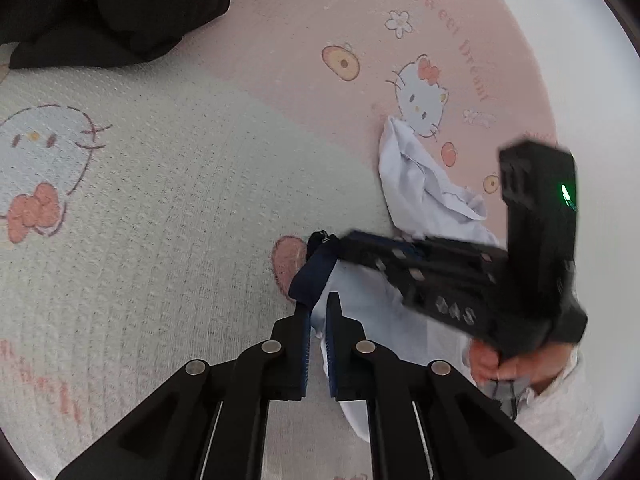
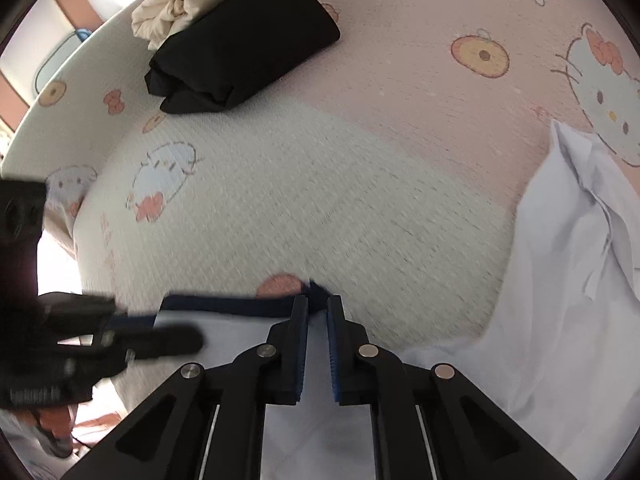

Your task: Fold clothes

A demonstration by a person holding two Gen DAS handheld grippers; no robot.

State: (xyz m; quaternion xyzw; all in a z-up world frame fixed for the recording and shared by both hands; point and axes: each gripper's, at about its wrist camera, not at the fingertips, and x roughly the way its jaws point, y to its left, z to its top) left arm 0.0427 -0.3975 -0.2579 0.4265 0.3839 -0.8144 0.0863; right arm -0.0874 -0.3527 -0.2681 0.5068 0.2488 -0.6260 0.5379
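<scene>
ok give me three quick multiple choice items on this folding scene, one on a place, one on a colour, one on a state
1. Where is the folded black garment relative to the cream garment?
A. partly on it
B. far from it
C. under the white garment

2. What colour is the trim on the white garment?
A. red
B. navy
C. green

3. How are the left gripper and right gripper?
A. both wide open
B. one open
C. both shut on the garment

Answers: 1 A, the black fabric overlaps the cream one. 2 B, the edge band is dark blue. 3 C, each pair of pads pinches fabric.

bare mat [image 2: 280,184] ahead, black bundle [image 2: 244,44] beyond
</scene>
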